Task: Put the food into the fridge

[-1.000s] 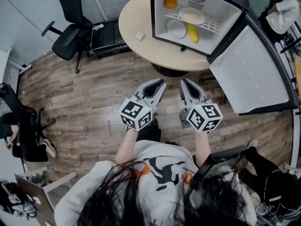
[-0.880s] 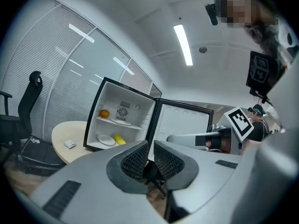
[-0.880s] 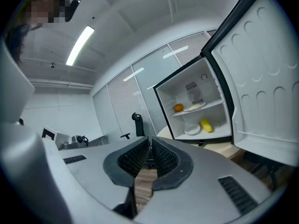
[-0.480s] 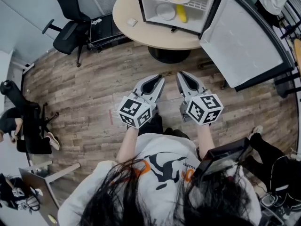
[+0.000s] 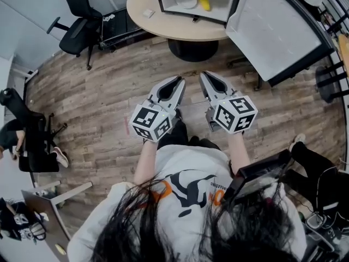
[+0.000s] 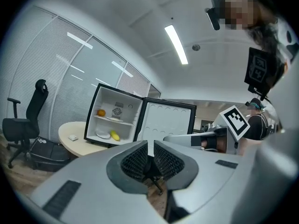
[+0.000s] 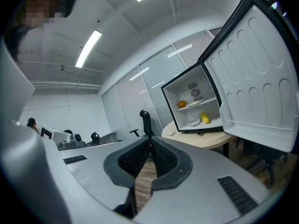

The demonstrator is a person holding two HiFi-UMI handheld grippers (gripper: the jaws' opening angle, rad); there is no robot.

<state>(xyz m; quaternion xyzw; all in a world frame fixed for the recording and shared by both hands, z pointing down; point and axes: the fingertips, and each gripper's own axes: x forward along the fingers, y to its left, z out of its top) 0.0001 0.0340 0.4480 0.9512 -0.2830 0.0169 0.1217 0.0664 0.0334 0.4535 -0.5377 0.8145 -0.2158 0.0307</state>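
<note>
- Nearest me, both tools hang over the wooden floor (image 5: 98, 91), side by side and tips forward.
- The left gripper (image 5: 179, 81) is drawn in to a sliver and carries nothing (only floor and a chair base show past its pads).
- The right gripper (image 5: 204, 75) is clenched tip to tip and is just as empty.
- Ahead lies bare floor, then the round surface (image 5: 152, 23), well apart from both tips.
- On that surface stands the fridge (image 5: 218, 7), facing me, straight ahead and a touch to the right.
- The food is already inside. A banana (image 5: 203, 1) lies on the bottom level beside a plate (image 5: 186, 0), its long axis running roughly front to back, and an orange (image 6: 101, 112) sits on the shelf above.
- The fridge door (image 5: 275, 31) stands swung wide to the right of the cabinet, and its free edge comes closest to my right side.
- I judge the loading done, with only the door left to deal with. The right gripper is the nearer one, and the push would run from right to left, back towards the cabinet.
</note>
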